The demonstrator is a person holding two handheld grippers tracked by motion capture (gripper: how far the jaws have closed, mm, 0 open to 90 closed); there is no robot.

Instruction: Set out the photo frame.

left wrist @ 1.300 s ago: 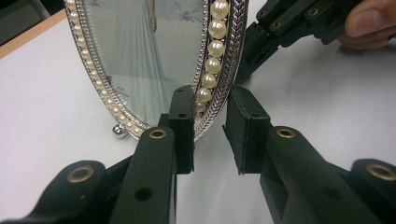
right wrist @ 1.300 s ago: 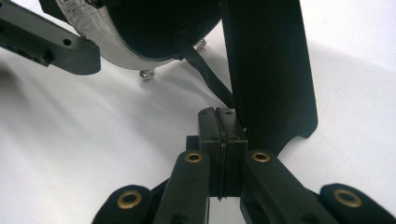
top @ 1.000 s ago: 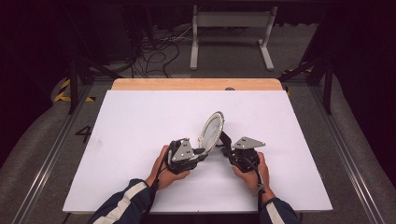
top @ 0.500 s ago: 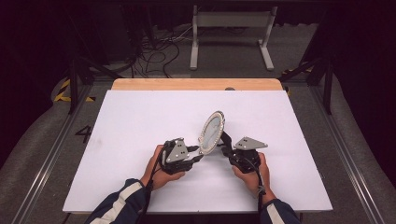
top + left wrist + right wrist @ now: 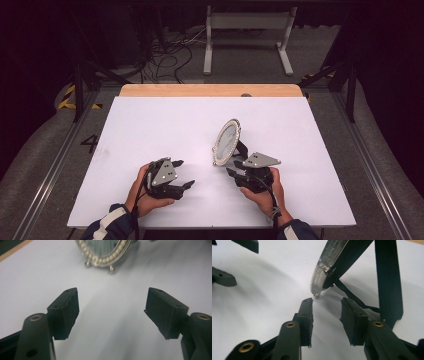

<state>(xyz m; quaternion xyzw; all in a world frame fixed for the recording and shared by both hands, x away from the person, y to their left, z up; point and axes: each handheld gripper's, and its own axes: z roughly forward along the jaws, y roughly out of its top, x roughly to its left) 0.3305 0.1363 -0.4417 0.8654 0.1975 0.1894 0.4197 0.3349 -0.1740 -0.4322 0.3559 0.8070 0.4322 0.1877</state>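
Because its black easel strut is swung out behind it and braced on the table, the oval frame [image 5: 227, 142] stands on its own, tilted back a little, near the middle of the white table [image 5: 150, 125] and slightly toward the person's side. Its beaded silver rim rests on two small ball feet [image 5: 111, 270], which the left gripper view shows planted on the surface, so nothing needs to steady it. A thin black cord [image 5: 352, 298] links strut and back, apparently to stop the leg from splaying. Just beside the frame's lower edge sits the right gripper [image 5: 233, 168], its jaws having just been opening to a moderate gap with nothing between them; the pads flank the space in front of the near foot without touching it. Farther off, the left gripper [image 5: 183, 173] points toward the frame from the person's left, jaws likewise just opened wide and empty, which suggests both hands are letting the frame stand alone.
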